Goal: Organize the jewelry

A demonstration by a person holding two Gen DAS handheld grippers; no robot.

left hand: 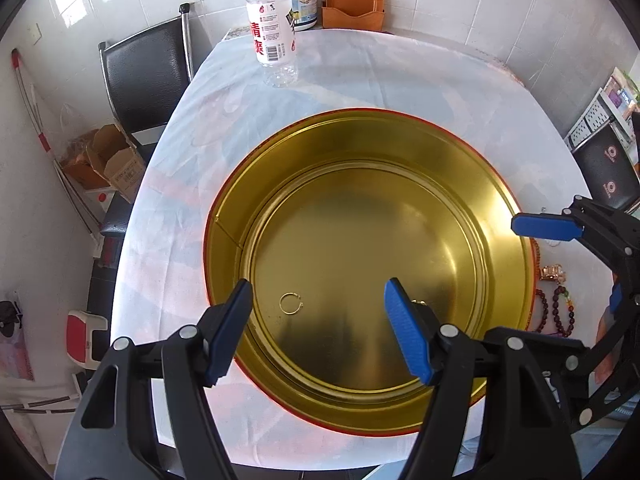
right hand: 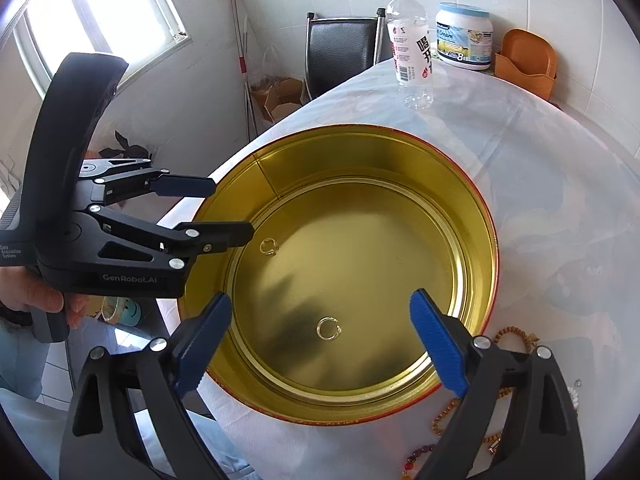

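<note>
A round gold tin (left hand: 224, 216) (right hand: 486, 216) with a red outside stands on the white tablecloth. Two thin gold rings lie on its floor: one (left hand: 291, 303) (right hand: 268, 246) near the left gripper, the other (right hand: 328, 328) near the right gripper, mostly hidden behind my left finger in the left wrist view (left hand: 419, 302). My left gripper (left hand: 318, 330) (right hand: 222, 208) is open and empty over the tin's near rim. My right gripper (right hand: 320, 346) is open and empty over the tin; one of its fingers (left hand: 546, 228) shows in the left wrist view.
Bead bracelets (left hand: 556, 312) (right hand: 516, 336) and a small rose-gold piece (left hand: 554, 273) lie on the cloth right of the tin. A water bottle (left hand: 272, 24) (right hand: 412, 44), a cream tub (right hand: 464, 36) and an orange holder (left hand: 354, 4) stand at the far edge. A black chair (left hand: 144, 72) stands at the left.
</note>
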